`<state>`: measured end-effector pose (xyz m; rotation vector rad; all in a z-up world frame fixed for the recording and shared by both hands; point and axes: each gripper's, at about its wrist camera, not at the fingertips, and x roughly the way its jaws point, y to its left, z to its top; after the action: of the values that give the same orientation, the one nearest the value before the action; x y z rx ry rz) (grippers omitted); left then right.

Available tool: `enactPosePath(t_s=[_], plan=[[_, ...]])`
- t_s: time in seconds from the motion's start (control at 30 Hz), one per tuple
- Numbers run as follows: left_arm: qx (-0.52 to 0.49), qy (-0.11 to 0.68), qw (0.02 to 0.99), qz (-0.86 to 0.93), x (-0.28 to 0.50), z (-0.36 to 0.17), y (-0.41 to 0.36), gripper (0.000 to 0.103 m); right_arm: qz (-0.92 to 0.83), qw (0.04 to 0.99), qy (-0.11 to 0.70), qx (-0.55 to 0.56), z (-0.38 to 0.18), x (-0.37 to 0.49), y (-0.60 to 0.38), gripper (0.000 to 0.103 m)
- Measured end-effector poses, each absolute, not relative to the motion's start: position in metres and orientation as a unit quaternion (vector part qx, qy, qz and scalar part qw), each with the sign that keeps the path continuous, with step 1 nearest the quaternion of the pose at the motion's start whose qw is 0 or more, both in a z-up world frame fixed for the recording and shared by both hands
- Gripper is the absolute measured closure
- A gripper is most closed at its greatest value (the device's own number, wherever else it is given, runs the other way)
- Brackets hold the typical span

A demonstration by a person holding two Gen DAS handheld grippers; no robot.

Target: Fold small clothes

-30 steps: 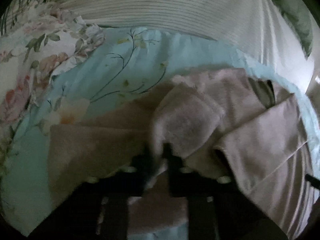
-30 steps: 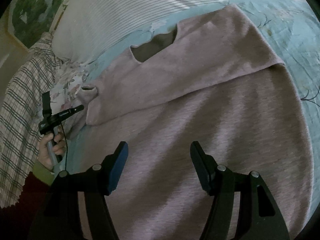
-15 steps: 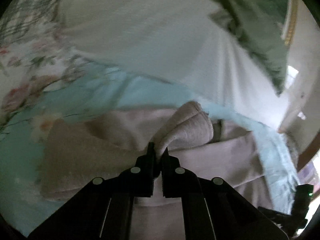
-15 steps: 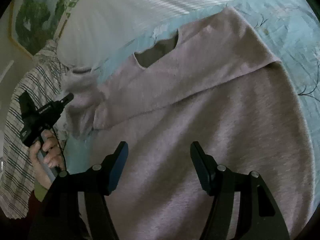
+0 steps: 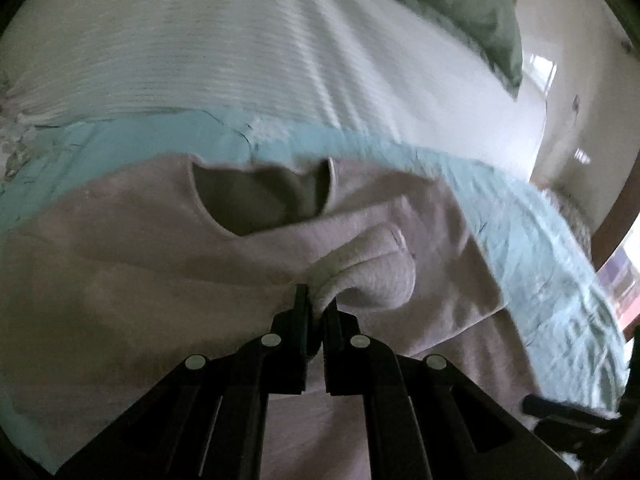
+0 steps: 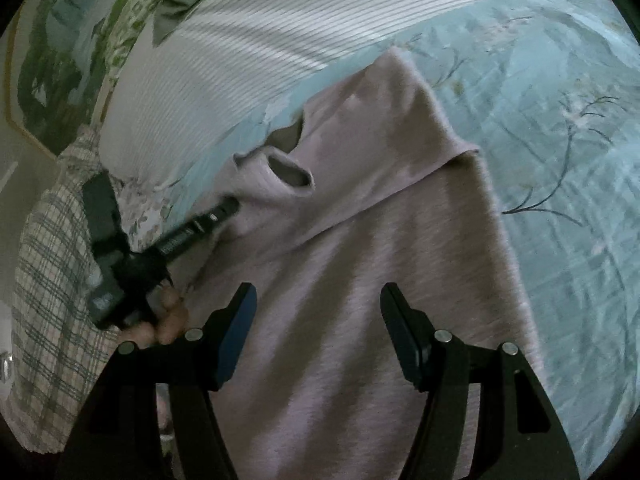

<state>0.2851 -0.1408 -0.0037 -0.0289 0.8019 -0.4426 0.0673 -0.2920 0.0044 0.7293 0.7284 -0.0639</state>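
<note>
your left gripper [image 5: 318,310], clamped on the pink sweater's sleeve cuff [image 5: 372,268], has carried it across onto the sweater [image 6: 360,260] lying on the bed; sleeve fold nearly done. your right gripper [image 6: 318,320] hovers, fingers apart.

I see one pale pink knit sweater [image 6: 360,280] lying flat on the blue floral bedsheet [image 6: 540,100], neckline toward the striped pillow [image 6: 280,40]. One sleeve cuff [image 5: 368,268] is raised, folded inward across the body.
</note>
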Motion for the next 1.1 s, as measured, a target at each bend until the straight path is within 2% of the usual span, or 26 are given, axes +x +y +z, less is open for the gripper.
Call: enactPosePath(t_s=[0.13, 0.23, 0.3, 0.33, 0.4, 0.47, 0.77, 0.97, 1.0, 1.03, 1.07, 1.1], plan=[[0.006, 0.396, 0.894, -0.21, 0.286, -0.02, -0.15, 0.098, -0.025, 0.869, 0.348, 0.351, 0.006, 0.077, -0.293, 0.038], [0.004, 0.405, 0.888, -0.216, 0.28, -0.021, -0.141, 0.086, -0.014, 0.867, 0.351, 0.354, 0.004, 0.091, -0.291, 0.038], [0.006, 0.406, 0.888, -0.214, 0.27, -0.021, -0.132, 0.067, -0.006, 0.863, 0.355, 0.358, 0.003, 0.105, -0.29, 0.038], [0.006, 0.403, 0.89, -0.212, 0.266, -0.017, -0.125, 0.062, -0.004, 0.862, 0.356, 0.36, 0.002, 0.11, -0.29, 0.038], [0.002, 0.393, 0.898, -0.195, 0.251, -0.013, -0.105, 0.038, 0.002, 0.859, 0.362, 0.361, 0.0, 0.127, -0.288, 0.038], [-0.003, 0.388, 0.906, -0.17, 0.238, -0.01, -0.083, 0.03, 0.005, 0.858, 0.368, 0.359, -0.001, 0.142, -0.284, 0.038], [-0.068, 0.397, 0.915, -0.013, 0.214, -0.026, 0.049, 0.028, -0.024, 0.86, 0.391, 0.327, -0.012, 0.192, -0.285, 0.038], [-0.081, 0.413, 0.907, 0.017, 0.218, -0.042, 0.077, 0.028, -0.015, 0.848, 0.428, 0.312, -0.035, 0.222, -0.28, 0.038], [-0.081, 0.414, 0.906, 0.021, 0.218, -0.043, 0.078, 0.028, -0.009, 0.848, 0.433, 0.306, -0.037, 0.227, -0.277, 0.055], [-0.083, 0.416, 0.906, 0.024, 0.218, -0.045, 0.078, 0.028, -0.003, 0.846, 0.437, 0.307, -0.038, 0.229, -0.276, 0.09], [-0.087, 0.418, 0.904, 0.027, 0.219, -0.047, 0.079, 0.028, 0.003, 0.843, 0.438, 0.312, -0.039, 0.231, -0.275, 0.096], [-0.089, 0.418, 0.903, 0.028, 0.219, -0.049, 0.08, 0.028, 0.009, 0.848, 0.426, 0.316, -0.034, 0.23, -0.276, 0.096]])
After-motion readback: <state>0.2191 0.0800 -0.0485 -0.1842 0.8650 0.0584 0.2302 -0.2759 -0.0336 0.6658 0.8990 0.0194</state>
